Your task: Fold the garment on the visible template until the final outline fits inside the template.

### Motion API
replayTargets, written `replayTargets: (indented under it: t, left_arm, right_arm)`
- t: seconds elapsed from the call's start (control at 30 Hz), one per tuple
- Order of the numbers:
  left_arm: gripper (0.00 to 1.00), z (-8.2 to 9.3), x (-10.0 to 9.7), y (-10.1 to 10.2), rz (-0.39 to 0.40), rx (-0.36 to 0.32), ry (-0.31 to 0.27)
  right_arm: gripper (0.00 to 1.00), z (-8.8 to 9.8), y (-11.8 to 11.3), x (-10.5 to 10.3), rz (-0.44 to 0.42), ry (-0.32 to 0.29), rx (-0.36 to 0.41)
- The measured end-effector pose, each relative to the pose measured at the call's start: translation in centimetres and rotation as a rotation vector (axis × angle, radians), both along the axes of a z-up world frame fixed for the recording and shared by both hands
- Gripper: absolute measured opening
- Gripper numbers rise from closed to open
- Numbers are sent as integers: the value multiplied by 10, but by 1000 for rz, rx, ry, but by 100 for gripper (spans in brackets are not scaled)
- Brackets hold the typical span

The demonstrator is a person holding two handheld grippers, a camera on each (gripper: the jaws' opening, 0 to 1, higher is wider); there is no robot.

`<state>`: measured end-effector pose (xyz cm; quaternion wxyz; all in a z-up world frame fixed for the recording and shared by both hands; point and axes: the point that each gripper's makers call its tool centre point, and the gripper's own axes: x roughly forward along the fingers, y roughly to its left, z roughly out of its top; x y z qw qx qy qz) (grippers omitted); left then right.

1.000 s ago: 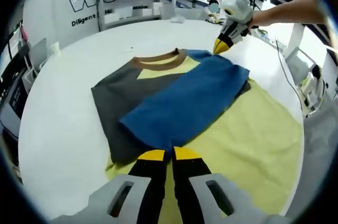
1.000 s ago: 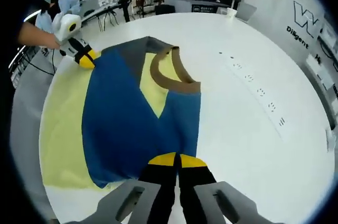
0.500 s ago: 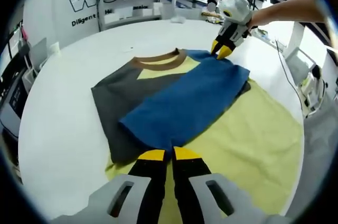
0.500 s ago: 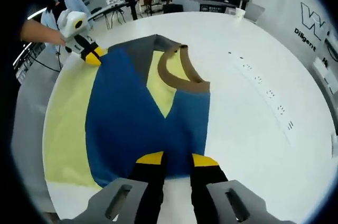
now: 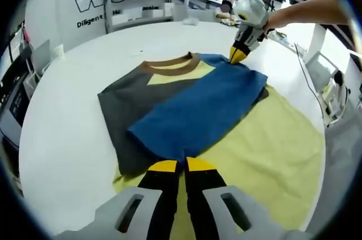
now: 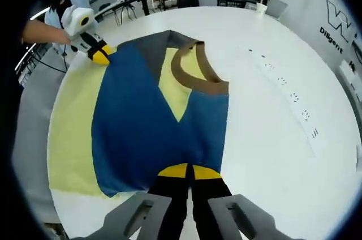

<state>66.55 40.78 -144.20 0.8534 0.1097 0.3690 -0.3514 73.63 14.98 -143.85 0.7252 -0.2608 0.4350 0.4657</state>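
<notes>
White round table (image 5: 68, 115) carries the partly folded garment (image 5: 186, 101) at frame centre over the yellow template (image 5: 271, 149), one blue panel folded in, more folds left; left gripper (image 5: 175, 165) and right gripper (image 6: 189, 171) each pinch its edge.

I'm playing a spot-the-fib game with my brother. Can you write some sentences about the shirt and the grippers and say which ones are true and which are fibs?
1. The shirt's collar is brown. True.
2. The shirt lies on a pink mat. False: the folding template under it is yellow-green.
3. The left gripper is shut at the blue edge of the shirt. True.
4. The right gripper is wide open. False: its yellow tips are together at the shirt's blue edge.
5. The shirt is rolled into a ball. False: it lies flat, with a blue part folded over the grey part.
6. The table is white. True.
</notes>
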Motion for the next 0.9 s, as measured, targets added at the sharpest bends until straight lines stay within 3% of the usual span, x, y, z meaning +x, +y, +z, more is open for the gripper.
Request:
replayTargets:
  t: [0.3, 0.6, 0.73, 0.8, 0.9]
  left_arm:
    - [4, 0, 1, -1, -7, 9, -7]
    - [3, 0, -1, -2, -22, 29, -18]
    - [3, 0, -1, -2, -25, 32, -14]
    - [4, 1, -1, -2, -34, 41, -19]
    - [4, 1, -2, -3, -43, 49, -27]
  right_arm:
    - [0, 28, 6, 22, 23, -122, 34]
    - [0, 20, 10, 33, 54, -218, -9]
    - [0, 16, 8, 33, 30, -198, -12]
    - [0, 15, 6, 30, -34, -156, 10]
    - [0, 16, 3, 31, -26, -166, 9]
